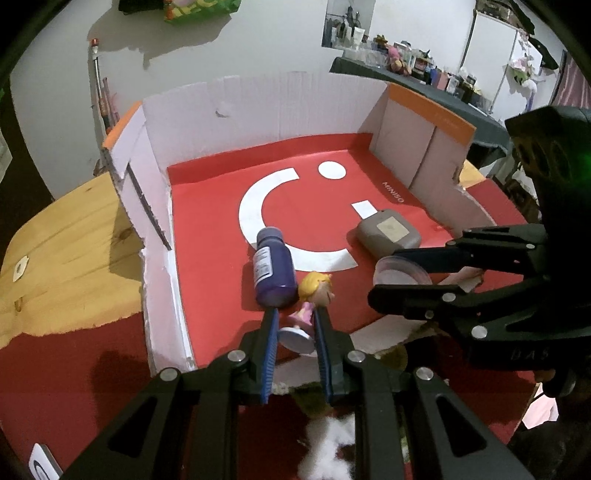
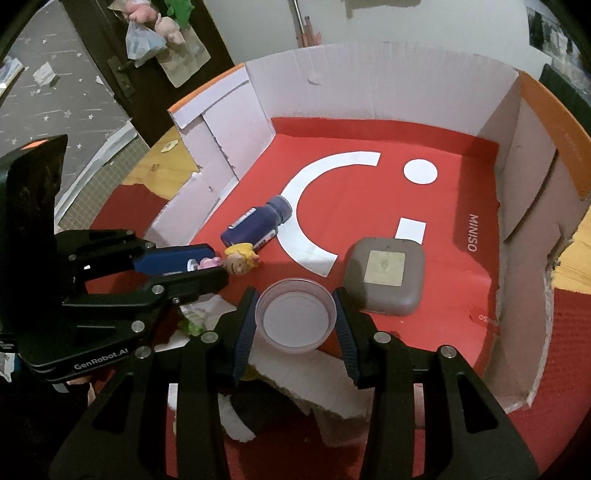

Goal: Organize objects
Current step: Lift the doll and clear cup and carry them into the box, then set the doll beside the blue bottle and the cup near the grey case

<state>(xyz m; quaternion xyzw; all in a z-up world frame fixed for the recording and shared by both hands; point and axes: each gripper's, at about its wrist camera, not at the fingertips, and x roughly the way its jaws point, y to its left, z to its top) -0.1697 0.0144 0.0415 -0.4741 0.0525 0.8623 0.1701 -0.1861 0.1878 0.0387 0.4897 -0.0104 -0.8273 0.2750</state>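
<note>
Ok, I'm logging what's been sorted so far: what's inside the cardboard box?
On the cardboard box's red floor lie a dark blue bottle on its side and a grey square case. The grippers and front wall cover the nearest floor.

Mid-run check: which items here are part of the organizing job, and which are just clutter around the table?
Job items:
doll in left gripper
clear dish in right gripper
purple bottle
grey case
red-lined box

Lying about:
white fluff
shelf clutter
hanging plush toys
</note>
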